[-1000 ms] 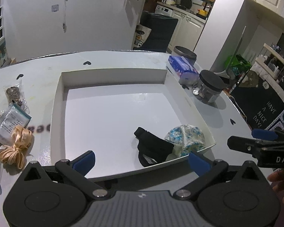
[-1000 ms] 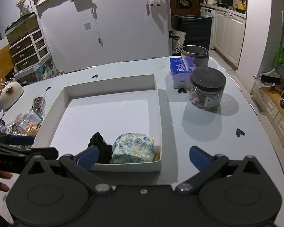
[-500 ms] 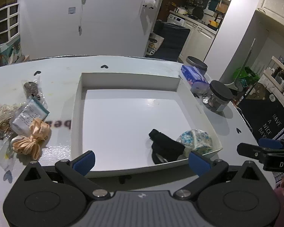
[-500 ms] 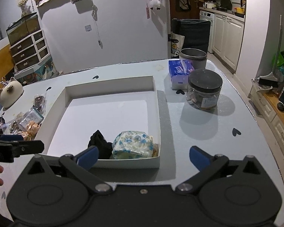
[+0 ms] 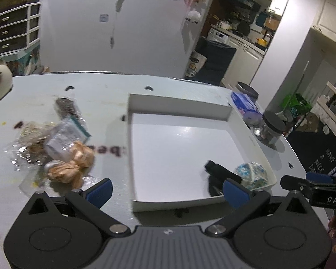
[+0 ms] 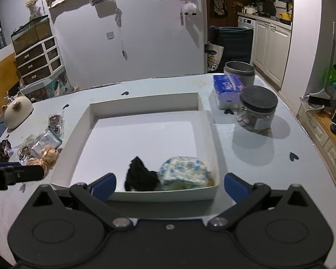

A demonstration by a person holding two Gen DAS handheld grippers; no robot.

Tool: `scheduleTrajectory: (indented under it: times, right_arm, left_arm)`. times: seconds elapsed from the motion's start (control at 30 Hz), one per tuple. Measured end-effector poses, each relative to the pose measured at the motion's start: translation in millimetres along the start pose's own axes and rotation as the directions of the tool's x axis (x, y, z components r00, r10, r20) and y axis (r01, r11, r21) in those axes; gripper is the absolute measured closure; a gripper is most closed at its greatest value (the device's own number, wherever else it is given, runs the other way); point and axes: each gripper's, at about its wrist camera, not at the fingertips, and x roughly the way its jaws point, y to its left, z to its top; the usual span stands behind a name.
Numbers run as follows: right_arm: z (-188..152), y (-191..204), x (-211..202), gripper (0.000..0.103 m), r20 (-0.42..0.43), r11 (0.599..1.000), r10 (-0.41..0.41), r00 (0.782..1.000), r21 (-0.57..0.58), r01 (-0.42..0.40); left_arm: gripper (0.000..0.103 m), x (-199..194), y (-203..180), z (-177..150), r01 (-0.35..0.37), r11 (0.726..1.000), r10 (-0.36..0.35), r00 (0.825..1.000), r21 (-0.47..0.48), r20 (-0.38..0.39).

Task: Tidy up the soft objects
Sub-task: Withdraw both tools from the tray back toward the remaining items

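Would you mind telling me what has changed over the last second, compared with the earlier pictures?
The left gripper has swung left and pulled back: the peach scrunchie and packets now sit nearer the middle of its view, the white tray further right. Its jaws stay open and empty, as do the right gripper's. The black cloth and blue-patterned bundle have not moved.

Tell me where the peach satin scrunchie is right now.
The peach scrunchie lies on the table just left of the white tray, outside it, against the clear packets, in both views.
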Motion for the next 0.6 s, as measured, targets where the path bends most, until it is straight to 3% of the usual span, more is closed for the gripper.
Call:
scheduleTrajectory:
  times: [0.6]
  right_arm:
    - [9.1, 136.5, 19.6, 0.000, 0.011, 1.000, 0.014, 1.000, -0.004, -0.014]
  left_arm:
    - [0.000, -40.1, 143.0, 23.6, -0.042, 0.999, 0.042, 0.999, -0.030, 0.029]
